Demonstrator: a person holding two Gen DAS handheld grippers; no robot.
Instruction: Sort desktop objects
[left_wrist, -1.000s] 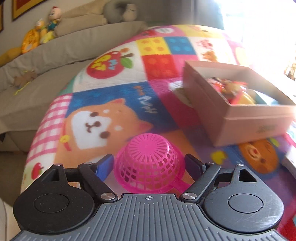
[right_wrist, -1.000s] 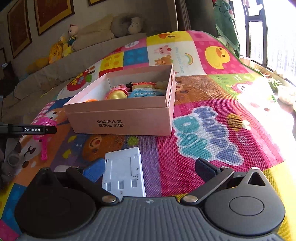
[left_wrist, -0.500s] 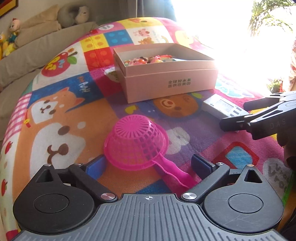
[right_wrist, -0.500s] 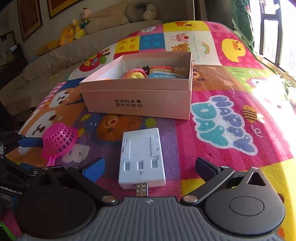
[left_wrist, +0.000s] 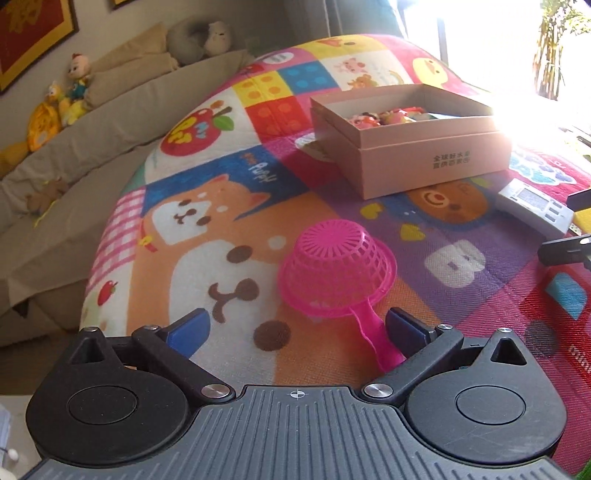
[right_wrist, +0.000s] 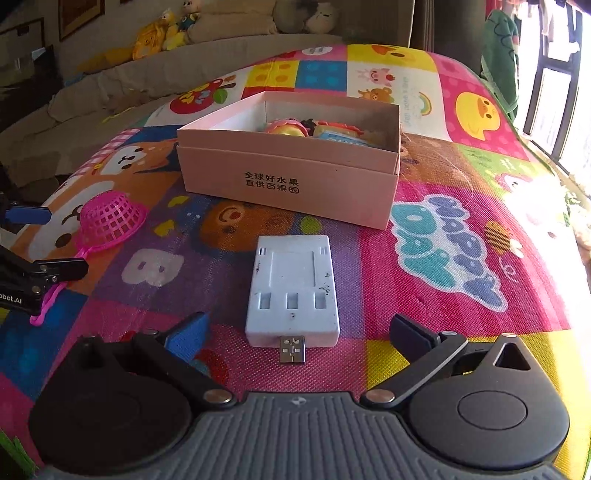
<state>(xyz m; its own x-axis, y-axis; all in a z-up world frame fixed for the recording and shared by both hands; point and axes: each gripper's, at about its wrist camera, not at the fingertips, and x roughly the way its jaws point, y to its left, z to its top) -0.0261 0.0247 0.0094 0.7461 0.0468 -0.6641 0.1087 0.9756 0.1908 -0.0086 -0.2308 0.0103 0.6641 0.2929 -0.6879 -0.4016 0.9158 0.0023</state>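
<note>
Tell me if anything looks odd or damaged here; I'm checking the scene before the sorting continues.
Two small things. The pink strainer lies upside down on the mat, dome up. The white charger lies beside the pink box with its USB plug exposed and dark specks on its casing.

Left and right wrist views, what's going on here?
A person holds a gripper in each hand over a colourful play mat. The left gripper is open, fingers either side of the handle of an upturned pink toy strainer, not closed on it. The right gripper is open, lined up behind a white USB charger lying flat. Neither is grasped. The pink box beyond them already holds some small toys.
</note>
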